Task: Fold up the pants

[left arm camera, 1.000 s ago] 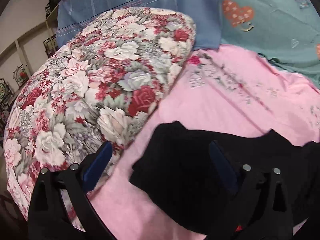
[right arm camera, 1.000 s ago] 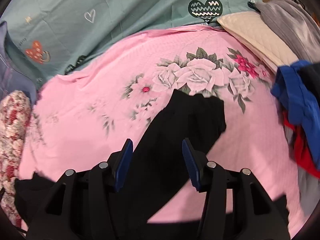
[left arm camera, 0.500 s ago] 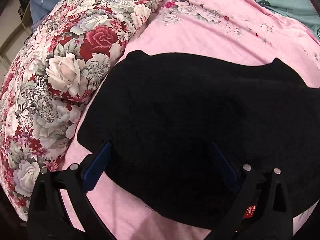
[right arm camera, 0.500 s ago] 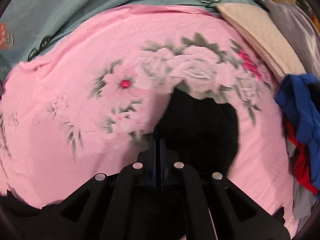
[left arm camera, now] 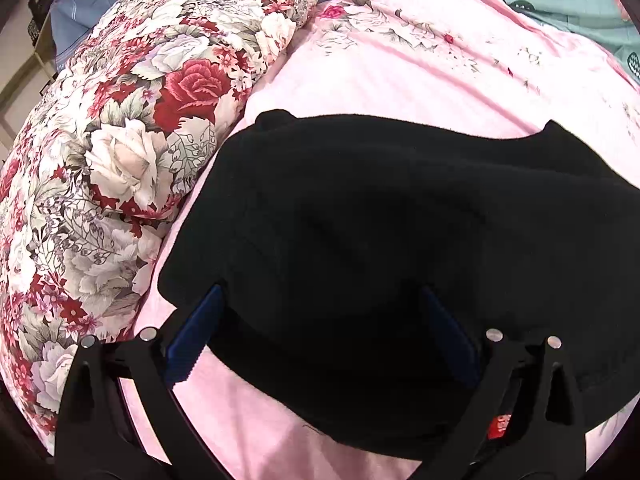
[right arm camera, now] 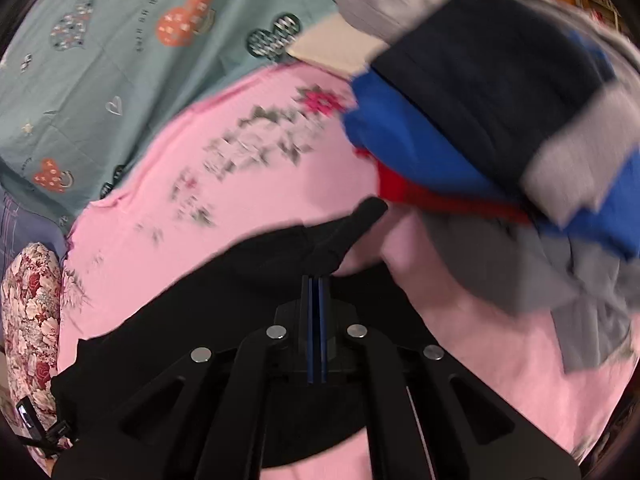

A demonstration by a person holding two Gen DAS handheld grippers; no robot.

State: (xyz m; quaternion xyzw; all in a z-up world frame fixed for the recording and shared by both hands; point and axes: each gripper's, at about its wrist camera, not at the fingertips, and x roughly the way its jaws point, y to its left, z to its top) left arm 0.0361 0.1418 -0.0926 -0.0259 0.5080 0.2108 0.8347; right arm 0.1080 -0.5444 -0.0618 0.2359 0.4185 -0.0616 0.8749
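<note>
Right gripper point(right arm camera: 315, 280) went from apart to clamped on pants point(left arm camera: 380, 220), lifting the leg end (fold started); left gripper point(left arm camera: 320, 320) apart.

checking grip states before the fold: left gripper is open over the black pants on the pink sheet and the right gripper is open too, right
Not quite. The right gripper is shut, pinching the black pants, as the right wrist view shows. The left gripper is open over the pants on the pink sheet.

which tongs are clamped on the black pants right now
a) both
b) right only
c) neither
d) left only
b: the right tongs are shut on a pinched fold of the black pants, while the left tongs stand wide open over the cloth.
</note>
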